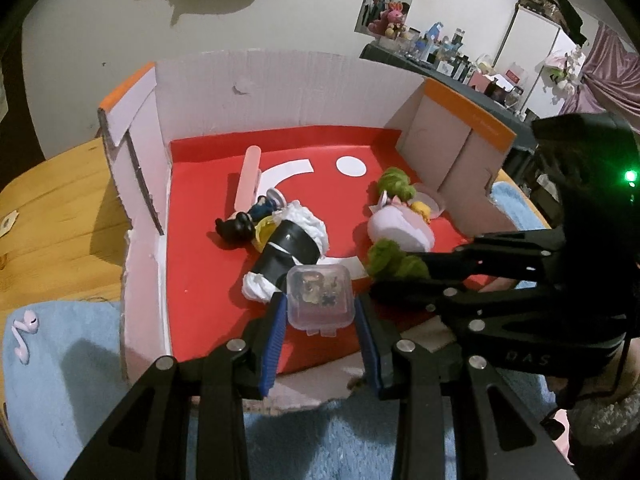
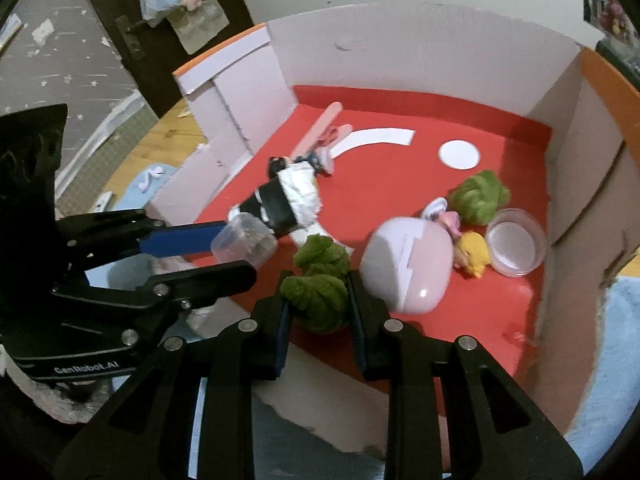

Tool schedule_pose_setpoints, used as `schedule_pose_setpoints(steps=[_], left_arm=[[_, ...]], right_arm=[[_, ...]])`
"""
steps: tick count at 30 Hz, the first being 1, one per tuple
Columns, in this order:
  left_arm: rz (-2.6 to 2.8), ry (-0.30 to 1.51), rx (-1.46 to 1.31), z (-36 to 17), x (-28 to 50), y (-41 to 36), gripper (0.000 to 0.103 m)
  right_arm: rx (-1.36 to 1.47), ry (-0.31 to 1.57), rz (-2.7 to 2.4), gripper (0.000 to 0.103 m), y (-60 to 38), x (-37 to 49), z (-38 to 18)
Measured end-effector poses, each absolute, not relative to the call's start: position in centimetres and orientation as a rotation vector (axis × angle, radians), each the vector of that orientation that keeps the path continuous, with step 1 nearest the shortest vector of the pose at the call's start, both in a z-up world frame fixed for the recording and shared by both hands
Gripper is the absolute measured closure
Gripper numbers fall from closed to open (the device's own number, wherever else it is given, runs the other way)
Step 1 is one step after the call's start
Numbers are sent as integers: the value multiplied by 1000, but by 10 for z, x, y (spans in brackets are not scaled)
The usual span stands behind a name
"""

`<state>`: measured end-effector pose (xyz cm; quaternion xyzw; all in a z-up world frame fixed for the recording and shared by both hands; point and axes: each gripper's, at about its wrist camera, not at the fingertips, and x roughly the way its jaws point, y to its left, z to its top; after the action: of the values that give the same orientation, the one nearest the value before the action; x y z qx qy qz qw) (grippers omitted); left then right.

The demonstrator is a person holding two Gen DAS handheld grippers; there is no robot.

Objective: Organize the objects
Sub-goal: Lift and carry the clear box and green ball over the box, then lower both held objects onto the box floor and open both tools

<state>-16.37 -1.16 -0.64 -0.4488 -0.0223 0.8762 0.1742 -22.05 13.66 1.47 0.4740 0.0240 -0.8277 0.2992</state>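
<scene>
While both claws hover over the red-floored box (image 1: 280, 80), the left claw (image 1: 320, 316) grips a clear plastic case (image 1: 319, 298) and the right claw (image 2: 318, 300) pinches a green pom-pom (image 2: 316, 288). Looks like the drop-off step: next, each opens over bare floor at six o'clock.

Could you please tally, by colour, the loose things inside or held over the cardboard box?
Green pompoms: 2 (one held in the right gripper, one on the floor)
Clear containers: 2 (cube in the left gripper, round tub)
Pink things: 2 (case, stick)
Black-and-white cup: 1
Figurines: 2 (dark, yellow-haired)
Total: 9
</scene>
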Motion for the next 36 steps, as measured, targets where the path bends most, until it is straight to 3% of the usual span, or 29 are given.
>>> schedule_pose_setpoints(steps=[17, 36], left_arm=[[2518, -56, -1331, -18, -186, -8, 67], [2535, -89, -1321, -19, -186, -11, 67]], right_arm=[[1277, 175, -2315, 79, 155, -227, 13], [1259, 152, -2307, 76, 155, -222, 14]])
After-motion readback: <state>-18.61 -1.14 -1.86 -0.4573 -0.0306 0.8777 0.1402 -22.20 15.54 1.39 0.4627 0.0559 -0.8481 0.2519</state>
